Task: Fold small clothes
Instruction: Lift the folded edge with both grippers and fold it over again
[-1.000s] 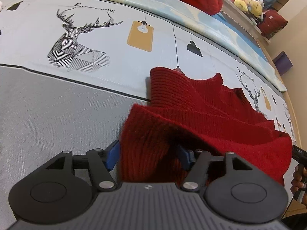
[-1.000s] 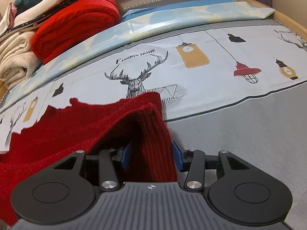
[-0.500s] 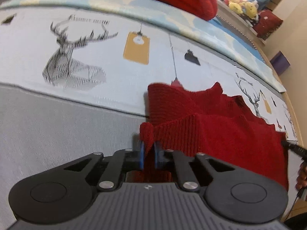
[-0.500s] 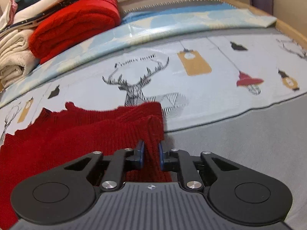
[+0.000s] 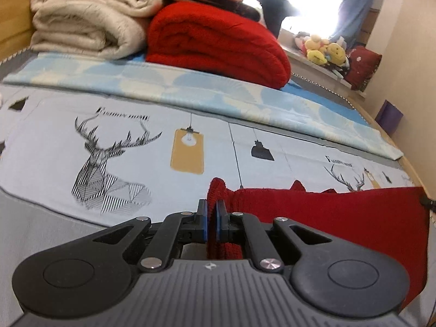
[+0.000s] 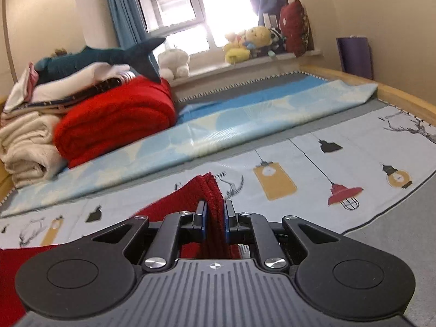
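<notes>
A small red knitted garment hangs stretched between my two grippers above the printed bed sheet. My left gripper is shut on its left corner, with a fold of knit poking up between the blue pads. In the right wrist view the right gripper is shut on the garment's other corner, and the cloth trails down to the left. Most of the garment below the grippers is hidden by their bodies.
A folded red blanket and cream blankets are stacked at the head of the bed, with a shark plush on top. A light blue quilt lies across. Soft toys line the windowsill; a wooden bed frame edges the right.
Both grippers closed on the garment's corners and rose, tilting upward. The garment left the sheet and now hangs taut between them; more of the room shows.
</notes>
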The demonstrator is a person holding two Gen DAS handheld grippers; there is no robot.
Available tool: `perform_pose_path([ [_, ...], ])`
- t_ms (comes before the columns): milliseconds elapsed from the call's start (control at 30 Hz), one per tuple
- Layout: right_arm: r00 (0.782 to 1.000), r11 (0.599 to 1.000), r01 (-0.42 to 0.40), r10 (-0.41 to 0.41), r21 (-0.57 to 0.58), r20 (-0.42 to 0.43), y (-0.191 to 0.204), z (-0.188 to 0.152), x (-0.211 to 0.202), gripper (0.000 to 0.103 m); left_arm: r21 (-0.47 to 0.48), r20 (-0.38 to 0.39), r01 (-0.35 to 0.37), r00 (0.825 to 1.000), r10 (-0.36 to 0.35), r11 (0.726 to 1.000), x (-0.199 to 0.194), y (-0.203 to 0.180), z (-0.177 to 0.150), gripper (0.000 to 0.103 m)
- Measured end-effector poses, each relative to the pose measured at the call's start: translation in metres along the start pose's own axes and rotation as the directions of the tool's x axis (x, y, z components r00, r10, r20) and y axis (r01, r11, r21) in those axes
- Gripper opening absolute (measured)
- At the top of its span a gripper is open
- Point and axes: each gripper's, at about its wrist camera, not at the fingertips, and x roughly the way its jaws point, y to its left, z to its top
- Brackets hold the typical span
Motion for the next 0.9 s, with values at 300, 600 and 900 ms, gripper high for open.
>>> perform_pose_path([
  [300,0.989,0.999,0.023,-0.018,-0.035,0.147,0.013,0.006,-0.01,0.012,-0.003,0.093,-0.075,0.993,0.075,0.997,0.007,0.001,0.008,0.006],
  [600,0.927,0.973,0.174,-0.214,-0.152,-0.309,0.009,-0.033,0.067,0.018,0.079,-0.14,-0.116,0.982,0.126,0.99,0.047,-0.004,-0.01,0.018],
  [900,0.894,0.982,0.162,-0.106,0.093,-0.436,-0.017,-0.038,0.058,0.064,-0.001,-0.223,-0.003,0.975,0.003,1.0,0.03,-0.003,-0.015,0.056],
])
